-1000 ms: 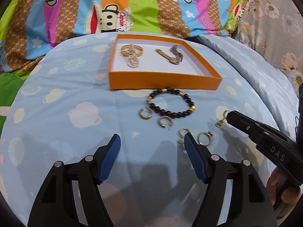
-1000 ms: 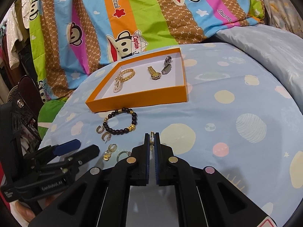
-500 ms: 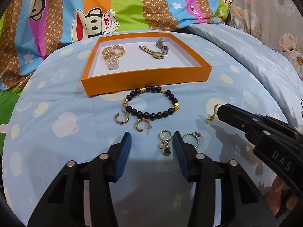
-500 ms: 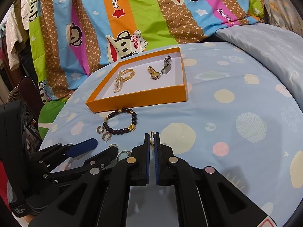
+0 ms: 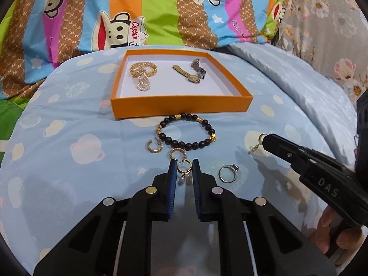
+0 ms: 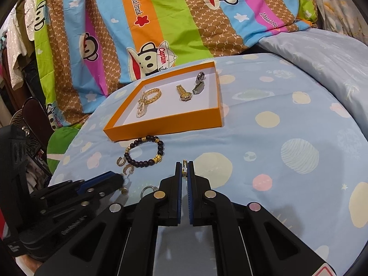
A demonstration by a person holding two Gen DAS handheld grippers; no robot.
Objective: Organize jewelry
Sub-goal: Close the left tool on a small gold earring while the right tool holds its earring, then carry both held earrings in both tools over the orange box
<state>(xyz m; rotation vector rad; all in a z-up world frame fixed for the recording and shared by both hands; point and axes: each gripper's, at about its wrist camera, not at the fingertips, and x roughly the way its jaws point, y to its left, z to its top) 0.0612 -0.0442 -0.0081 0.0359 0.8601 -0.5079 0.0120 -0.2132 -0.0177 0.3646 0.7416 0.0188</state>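
Pinching a gold hoop earring with a pearl drop (image 5: pixel 184 168), the left gripper (image 5: pixel 183 166) has just been closing, its blue pads now pressed on the hoop low over the pale blue planet-print bedsheet (image 5: pixel 69 124). Right gripper (image 6: pixel 184 169): jaws pressed together on a small gold chain earring (image 6: pixel 184 163). Silver stone-set ring (image 5: pixel 227 173) lies just beside the left gripper. Black-and-gold beaded bracelet (image 5: pixel 187 131) and two gold C-shaped earrings (image 5: pixel 154 146) lie before the orange shallow cardboard box (image 5: pixel 181 110), which holds gold chains and watches.
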